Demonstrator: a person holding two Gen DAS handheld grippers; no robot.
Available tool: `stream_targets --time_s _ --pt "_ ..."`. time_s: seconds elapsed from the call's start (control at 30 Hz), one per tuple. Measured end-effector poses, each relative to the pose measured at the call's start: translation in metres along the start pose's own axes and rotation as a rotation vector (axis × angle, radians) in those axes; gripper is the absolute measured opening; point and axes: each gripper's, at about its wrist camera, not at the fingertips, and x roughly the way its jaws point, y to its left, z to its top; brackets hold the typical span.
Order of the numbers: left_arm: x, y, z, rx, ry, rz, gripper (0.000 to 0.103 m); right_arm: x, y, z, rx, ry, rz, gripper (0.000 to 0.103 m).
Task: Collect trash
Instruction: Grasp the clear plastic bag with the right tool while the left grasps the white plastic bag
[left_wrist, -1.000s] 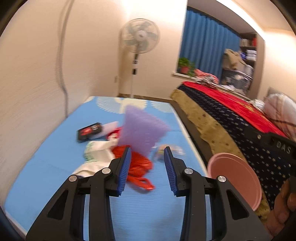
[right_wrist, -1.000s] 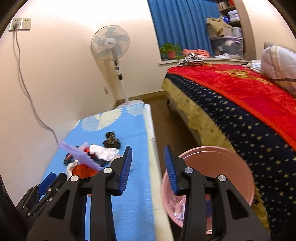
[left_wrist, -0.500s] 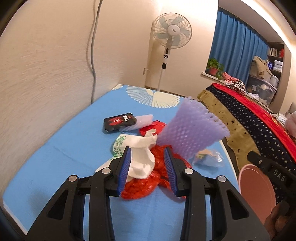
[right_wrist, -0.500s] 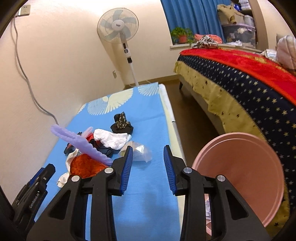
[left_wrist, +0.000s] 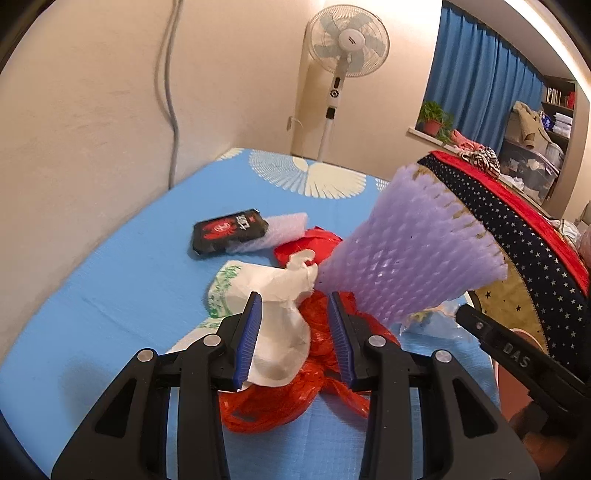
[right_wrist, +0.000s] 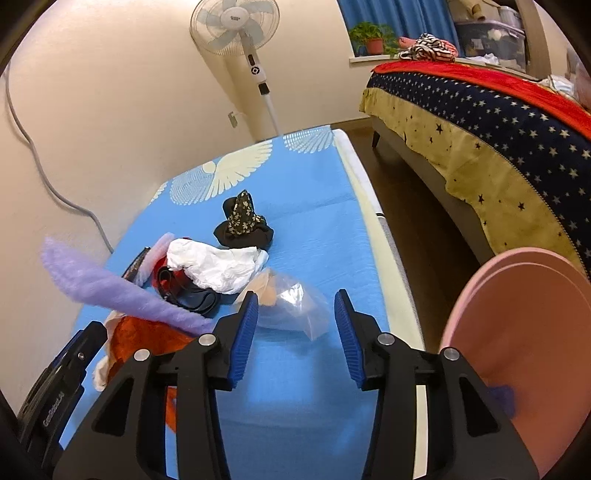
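Both grippers lower now over blue mat (right_wrist: 314, 229), fan (right_wrist: 236, 26) behind; jaws open, right's opening.

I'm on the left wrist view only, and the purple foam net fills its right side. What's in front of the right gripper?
Observer: The right gripper points at a clear plastic bag on the blue mat. Its jaws are opening and not pressing on the bag.
Operator: Anything behind the pile?
Observer: Yes, a black cloth with a floral patch lies beyond the white crumpled bag.
Operator: Where's the bin?
Observer: The pink bin is past the mat's right edge, close beside the right gripper.
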Motion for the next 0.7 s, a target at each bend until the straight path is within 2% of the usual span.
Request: stream_targets --time_s 0.03,0.07,0.17,0.23,0.27,0.37,0.47,0.7 --pt "0.002 0.0 0.0 0.002 0.006 0.002 0.036 0.003 -0.001 0.001 0.007 0.009 0.004 0.044" --pt "0.003 -0.001 -0.001 0.003 0.01 0.007 0.028 0.006 -0.001 0.001 0.012 0.016 0.009 0.044" --pt "0.007 0.001 -0.002 0.0 0.031 0.002 0.017 0.013 0.004 0.0 -0.01 0.046 0.001 0.044" --pt "0.008 0.002 -0.002 -0.003 0.041 0.001 0.016 0.017 0.008 -0.002 -0.03 0.066 0.002 0.04" --pt "0.009 0.004 -0.002 -0.011 0.047 -0.003 0.014 0.018 0.01 -0.003 -0.038 0.073 0.004 0.03" --pt "0.006 0.01 0.0 -0.028 0.045 0.004 0.011 0.015 0.013 -0.003 -0.052 0.073 -0.004 0.017" --pt "-0.002 0.012 0.004 -0.035 0.026 0.011 0.009 0.004 0.013 -0.001 -0.05 0.053 0.003 0.012" --pt "-0.025 0.016 0.012 -0.042 -0.027 0.016 0.008 -0.037 0.008 0.004 -0.041 -0.017 0.013 0.01"
